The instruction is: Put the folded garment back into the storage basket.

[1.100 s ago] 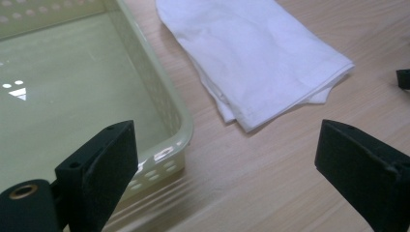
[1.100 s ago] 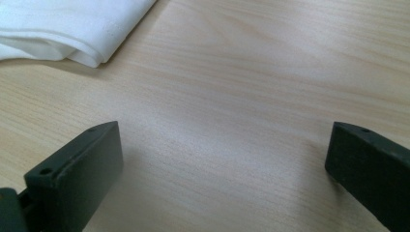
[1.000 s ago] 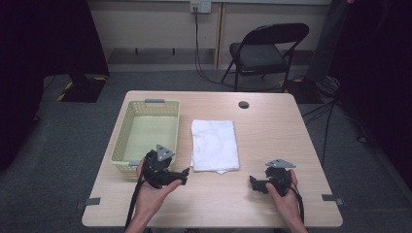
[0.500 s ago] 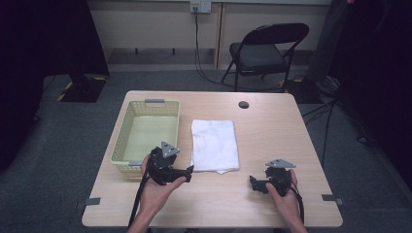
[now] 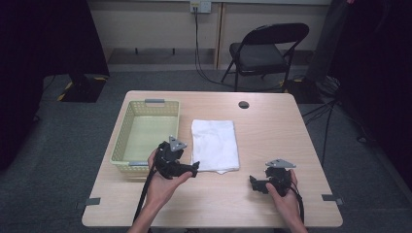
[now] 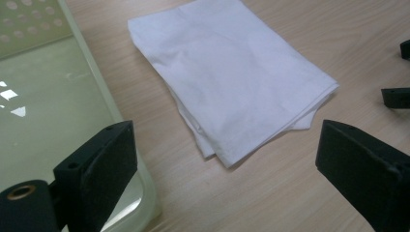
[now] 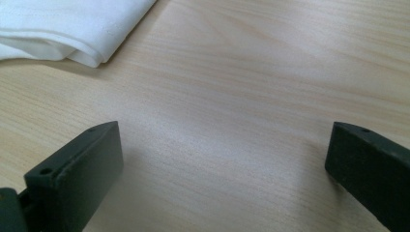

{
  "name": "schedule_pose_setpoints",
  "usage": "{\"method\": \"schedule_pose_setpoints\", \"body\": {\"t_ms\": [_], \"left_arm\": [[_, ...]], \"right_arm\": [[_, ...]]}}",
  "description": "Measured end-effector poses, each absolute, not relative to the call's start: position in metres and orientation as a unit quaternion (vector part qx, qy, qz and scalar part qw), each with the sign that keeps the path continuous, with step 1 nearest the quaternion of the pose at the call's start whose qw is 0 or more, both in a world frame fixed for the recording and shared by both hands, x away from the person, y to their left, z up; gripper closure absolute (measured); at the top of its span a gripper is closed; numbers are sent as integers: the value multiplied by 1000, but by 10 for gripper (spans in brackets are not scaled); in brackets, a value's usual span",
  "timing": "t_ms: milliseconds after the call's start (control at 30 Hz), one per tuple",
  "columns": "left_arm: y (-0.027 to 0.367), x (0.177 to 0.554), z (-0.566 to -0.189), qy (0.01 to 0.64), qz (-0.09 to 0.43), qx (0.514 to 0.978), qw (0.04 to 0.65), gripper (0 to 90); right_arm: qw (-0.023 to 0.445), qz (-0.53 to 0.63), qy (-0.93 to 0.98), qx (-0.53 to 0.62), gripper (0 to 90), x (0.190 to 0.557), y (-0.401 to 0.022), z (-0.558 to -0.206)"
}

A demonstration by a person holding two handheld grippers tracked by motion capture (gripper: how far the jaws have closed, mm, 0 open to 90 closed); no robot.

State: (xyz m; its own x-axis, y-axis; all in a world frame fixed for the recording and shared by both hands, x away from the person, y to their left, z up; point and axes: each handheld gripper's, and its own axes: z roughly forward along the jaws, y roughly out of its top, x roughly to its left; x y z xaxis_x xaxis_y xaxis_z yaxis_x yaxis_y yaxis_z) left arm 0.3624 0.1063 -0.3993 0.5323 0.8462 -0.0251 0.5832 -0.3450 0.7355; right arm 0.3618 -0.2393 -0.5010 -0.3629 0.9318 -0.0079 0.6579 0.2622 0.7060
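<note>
While the folded white cloth (image 5: 214, 145) lies flat and untouched on the wooden table (image 5: 272, 131), nothing of the work looks done yet: no corner lifted, no fold disturbed, and the pale green plastic basket (image 5: 127, 127) beside it stands empty. Judged from this, the likely job is getting the cloth picked up and perhaps into that basket; all of it is left. Left gripper (image 5: 190, 169) held just off the cloth's near left corner, tips pointed toward it, apart from the fabric. In the left gripper view the jaws stand wide apart with nothing between them but bare table; cloth (image 6: 232, 77) sits ahead and centred between the jaws, its near corner closest, layered edges visible there; basket wall (image 6: 104, 94) runs along the gripper's left side, passing just by the left jaw. Right gripper (image 5: 256, 185) sits low near the table's front edge, well to the right of the cloth and apart from it. Right gripper view: jaws likewise spread wide, holding and touching nothing, plain tabletop between them; cloth edge (image 7: 72, 24) ahead and off to the left, folded layers stacked. Next move probably falls to the left gripper, closing on the near corner.
</note>
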Motion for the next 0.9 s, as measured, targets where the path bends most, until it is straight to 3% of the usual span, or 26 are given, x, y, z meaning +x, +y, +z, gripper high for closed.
{"method": "schedule_pose_setpoints", "body": {"t_ms": [900], "left_arm": [[87, 390, -381, 447, 193, 790, 373, 67]], "right_arm": [[219, 313, 764, 520, 0, 362, -239, -501]]}}
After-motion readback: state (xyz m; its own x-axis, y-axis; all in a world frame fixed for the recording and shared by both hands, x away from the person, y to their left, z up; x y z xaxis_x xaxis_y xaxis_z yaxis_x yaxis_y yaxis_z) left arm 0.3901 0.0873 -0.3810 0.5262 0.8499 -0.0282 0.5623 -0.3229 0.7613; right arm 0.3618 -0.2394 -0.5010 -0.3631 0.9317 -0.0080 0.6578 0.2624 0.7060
